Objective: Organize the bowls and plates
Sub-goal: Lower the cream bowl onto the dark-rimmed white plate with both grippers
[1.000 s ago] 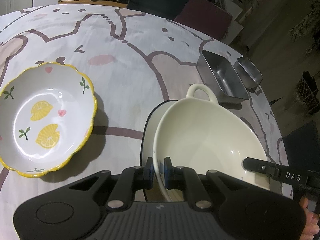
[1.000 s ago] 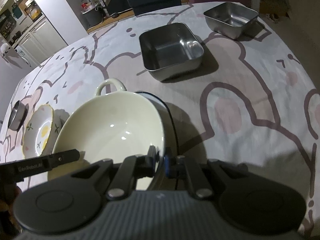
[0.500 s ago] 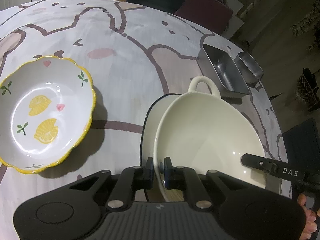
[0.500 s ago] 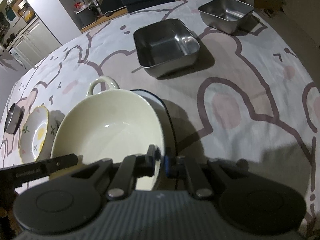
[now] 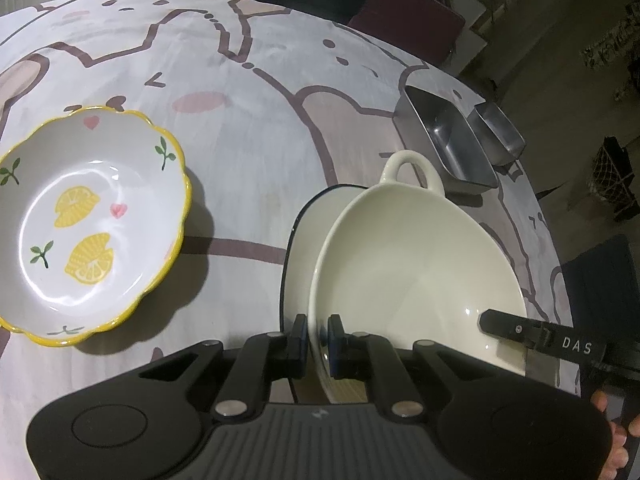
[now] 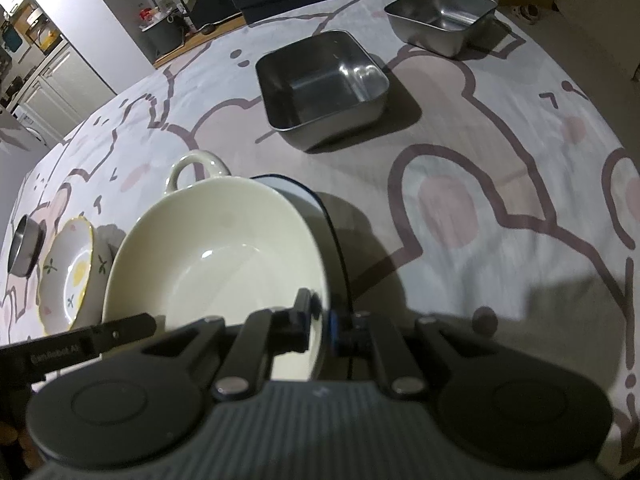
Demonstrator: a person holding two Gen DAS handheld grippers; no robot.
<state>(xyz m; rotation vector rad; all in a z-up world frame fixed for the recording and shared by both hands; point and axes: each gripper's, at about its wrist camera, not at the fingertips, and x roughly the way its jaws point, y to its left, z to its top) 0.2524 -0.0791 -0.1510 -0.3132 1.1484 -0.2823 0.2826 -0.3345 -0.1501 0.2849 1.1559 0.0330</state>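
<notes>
Pinching opposite rims, both grippers on a glossy cream one-handled bowl (image 5: 416, 264), seemingly over a blue-rimmed dish (image 5: 308, 224).

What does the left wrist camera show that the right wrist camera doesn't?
Only the left wrist view shows the lemon bowl's whole painted inside, and fingers at the lower right. Only the right wrist view shows a round metal cup beyond that bowl, and the kitchen cabinets. Both show the cream handled bowl over a blue-rimmed plate, both tongs, left and right, clamped on its rim, and two steel trays.
</notes>
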